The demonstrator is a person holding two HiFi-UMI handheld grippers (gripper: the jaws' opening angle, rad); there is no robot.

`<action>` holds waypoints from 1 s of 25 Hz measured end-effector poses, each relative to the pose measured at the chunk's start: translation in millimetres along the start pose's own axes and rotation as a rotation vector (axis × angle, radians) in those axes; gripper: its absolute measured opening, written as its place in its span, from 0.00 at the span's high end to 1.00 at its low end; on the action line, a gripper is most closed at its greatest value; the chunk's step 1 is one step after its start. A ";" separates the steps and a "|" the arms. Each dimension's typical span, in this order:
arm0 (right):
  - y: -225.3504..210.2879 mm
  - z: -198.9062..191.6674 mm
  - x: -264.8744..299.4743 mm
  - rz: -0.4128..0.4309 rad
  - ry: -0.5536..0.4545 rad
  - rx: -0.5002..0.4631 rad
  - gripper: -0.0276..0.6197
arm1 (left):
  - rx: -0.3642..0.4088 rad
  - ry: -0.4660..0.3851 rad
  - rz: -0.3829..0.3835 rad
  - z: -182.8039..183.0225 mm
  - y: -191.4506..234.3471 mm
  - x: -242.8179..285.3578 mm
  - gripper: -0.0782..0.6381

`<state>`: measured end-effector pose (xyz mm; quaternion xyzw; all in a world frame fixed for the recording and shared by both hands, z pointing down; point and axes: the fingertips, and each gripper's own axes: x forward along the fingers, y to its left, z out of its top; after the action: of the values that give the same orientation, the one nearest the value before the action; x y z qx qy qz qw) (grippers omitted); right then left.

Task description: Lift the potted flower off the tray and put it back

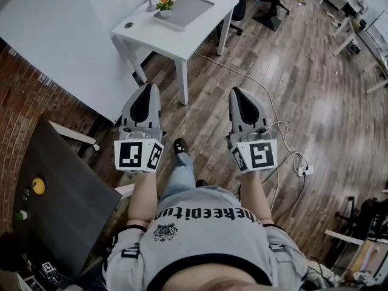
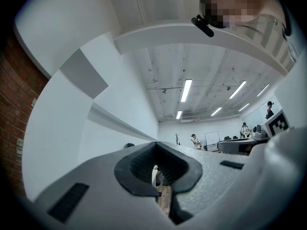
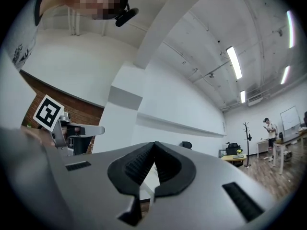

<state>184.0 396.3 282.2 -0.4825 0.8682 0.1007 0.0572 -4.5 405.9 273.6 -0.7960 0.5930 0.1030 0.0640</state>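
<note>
Head view, looking steeply down. The left gripper (image 1: 150, 87) and right gripper (image 1: 235, 91) are held side by side in front of the person, both pointing toward twelve o'clock. Each gripper's own view shows its jaws closed together with nothing gripped between them.

Beyond their tips lies bare wooden floor (image 1: 291, 83), then a white table (image 1: 182, 40). On the table a grey tray (image 1: 194, 10) has its long side running toward about two o'clock. The potted flower (image 1: 164, 5), small and upright with orange blooms, appears to stand at the tray's left corner.

From the left gripper the flower lies just past twelve o'clock. From the right gripper it lies at about eleven. Both are well apart from it. The left is nearer, so it is probably better placed to reach in, once opened.
</note>
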 end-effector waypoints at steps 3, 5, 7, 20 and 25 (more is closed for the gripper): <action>-15.8 -4.1 25.3 -0.028 -0.015 0.033 0.96 | 0.019 -0.022 0.014 -3.8 18.3 21.0 0.89; -25.6 -8.1 49.4 -0.040 -0.014 0.034 0.96 | 0.031 -0.030 0.022 -6.2 33.9 40.5 0.89; -33.4 -13.2 75.4 -0.043 -0.010 0.025 0.96 | 0.032 -0.037 0.029 -8.4 50.4 62.9 0.89; -60.7 -39.0 234.9 -0.052 -0.004 0.010 0.96 | 0.023 -0.020 -0.013 -29.5 144.4 197.1 0.89; -54.1 -49.3 285.2 -0.035 -0.014 0.008 0.96 | 0.026 -0.011 -0.015 -40.0 182.5 226.3 0.89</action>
<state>79.3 121.5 267.7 -0.4966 0.8597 0.0994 0.0669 -113.4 133.7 261.8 -0.7990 0.5879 0.0994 0.0783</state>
